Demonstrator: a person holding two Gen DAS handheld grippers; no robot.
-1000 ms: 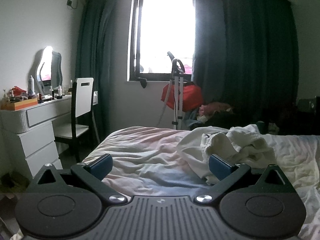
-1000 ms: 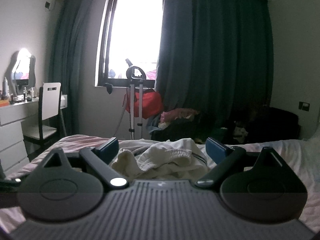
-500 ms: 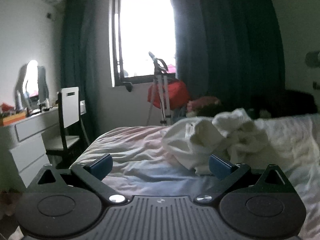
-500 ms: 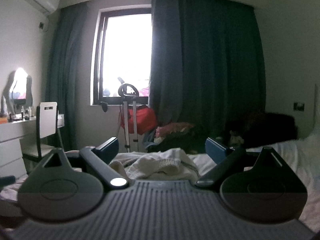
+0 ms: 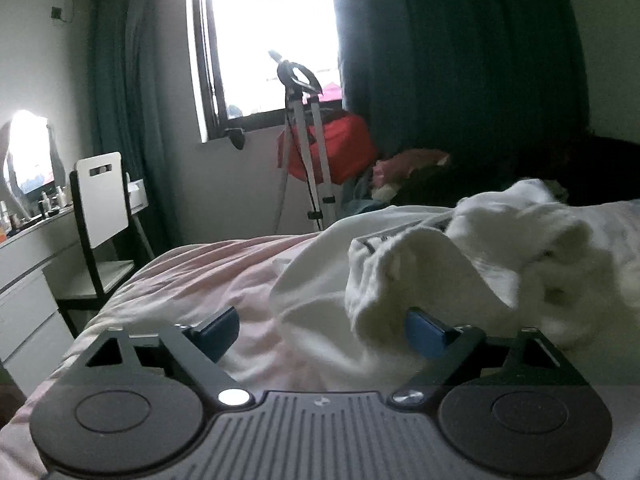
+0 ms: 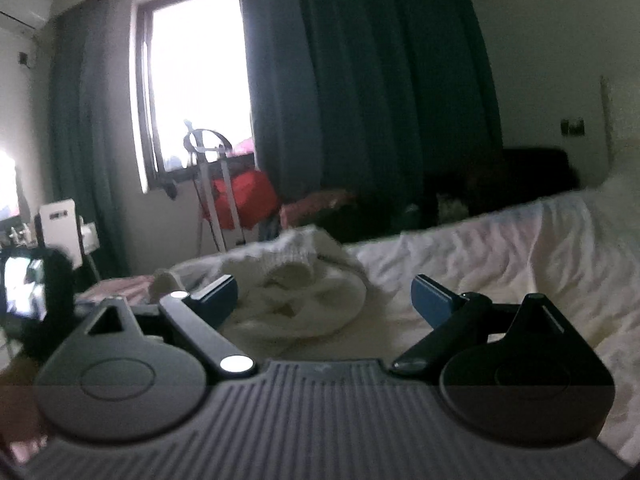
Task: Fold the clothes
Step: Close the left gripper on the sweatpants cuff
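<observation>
Your left tool point(image 5: 320, 330) is spread wide and grips nothing, low over the pink bed point(image 5: 208, 276), with the crumpled white garment point(image 5: 460, 264) bunched against its right fingertip. Your right tool point(image 6: 324, 300) is likewise released, the garment point(image 6: 296, 300) lying beside its left fingertip.

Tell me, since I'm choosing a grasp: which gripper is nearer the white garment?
Left. The left gripper is right at the white garment; the right gripper sits slightly back from it.
</observation>
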